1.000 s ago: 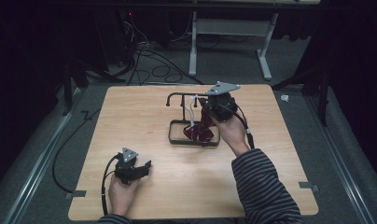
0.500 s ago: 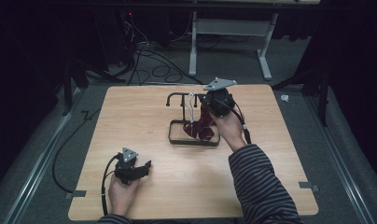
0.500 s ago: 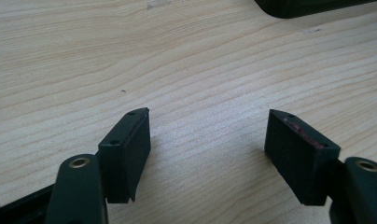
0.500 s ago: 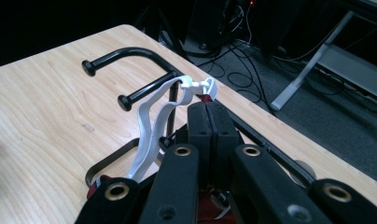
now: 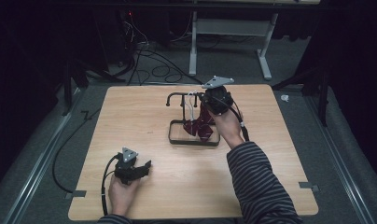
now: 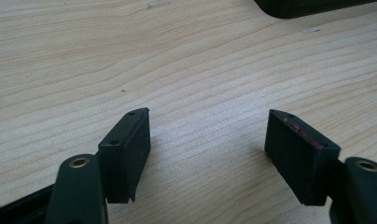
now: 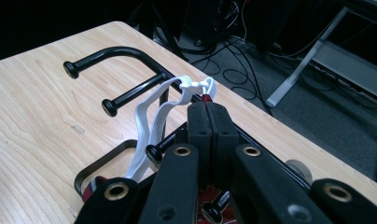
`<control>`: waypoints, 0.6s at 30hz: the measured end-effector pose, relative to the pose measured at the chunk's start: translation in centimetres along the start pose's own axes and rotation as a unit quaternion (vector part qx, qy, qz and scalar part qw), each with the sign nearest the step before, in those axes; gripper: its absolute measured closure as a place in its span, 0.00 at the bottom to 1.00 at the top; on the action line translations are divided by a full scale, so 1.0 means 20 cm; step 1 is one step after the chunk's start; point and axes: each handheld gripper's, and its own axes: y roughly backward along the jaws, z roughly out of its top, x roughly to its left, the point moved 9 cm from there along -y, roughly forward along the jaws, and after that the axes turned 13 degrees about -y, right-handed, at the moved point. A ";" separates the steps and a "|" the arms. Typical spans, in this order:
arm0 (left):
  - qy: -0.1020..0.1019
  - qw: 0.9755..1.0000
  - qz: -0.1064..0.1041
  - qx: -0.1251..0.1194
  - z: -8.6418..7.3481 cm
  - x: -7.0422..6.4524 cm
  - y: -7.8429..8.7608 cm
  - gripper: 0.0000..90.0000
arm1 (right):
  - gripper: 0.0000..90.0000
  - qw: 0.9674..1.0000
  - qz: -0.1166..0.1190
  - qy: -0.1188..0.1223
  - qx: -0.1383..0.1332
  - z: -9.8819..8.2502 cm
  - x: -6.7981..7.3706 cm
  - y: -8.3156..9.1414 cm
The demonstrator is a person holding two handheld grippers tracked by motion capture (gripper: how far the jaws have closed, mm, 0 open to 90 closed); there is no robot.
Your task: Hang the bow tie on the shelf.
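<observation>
— What have you got on the right side?

— My right gripper (image 5: 206, 103) is up at the black metal rack with knobbed pegs (image 7: 113, 52), which stands on the pale wooden table (image 5: 144, 116). In the right gripper view its jaws are pressed together, pinching the top of a white elastic loop (image 7: 154, 109) just beside a small white knot. The loop hangs down from the pinch, next to one of the knobbed pegs.

— And what hangs off the loop?

— A dark red piece (image 5: 199, 126). From the high view it droops over the rack's rectangular base frame (image 5: 177, 140), under my gripper. I can't tell exactly what the piece is, nor whether it touches the frame.

— Is the loop on a peg?

— I can't tell; it passes close by a peg, but the jaws hide the spot.

— The left side?

— My left gripper (image 5: 142, 166) sits low over the table near its front left corner, well apart from the rack. In the left gripper view the jaws stand wide apart with bare wood between them.
</observation>
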 end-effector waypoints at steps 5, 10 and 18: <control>0.000 1.000 0.000 0.000 0.00 0.00 0.00 0.35 | 1.00 1.000 -0.001 0.000 0.003 0.00 0.00 -0.01; 0.000 1.000 0.000 0.000 0.00 0.00 0.00 0.35 | 1.00 1.000 -0.002 0.000 0.012 -0.02 -0.01 -0.02; -0.001 1.000 0.000 0.001 0.00 0.00 0.00 0.35 | 0.97 1.000 0.001 0.000 0.021 -0.03 0.00 -0.03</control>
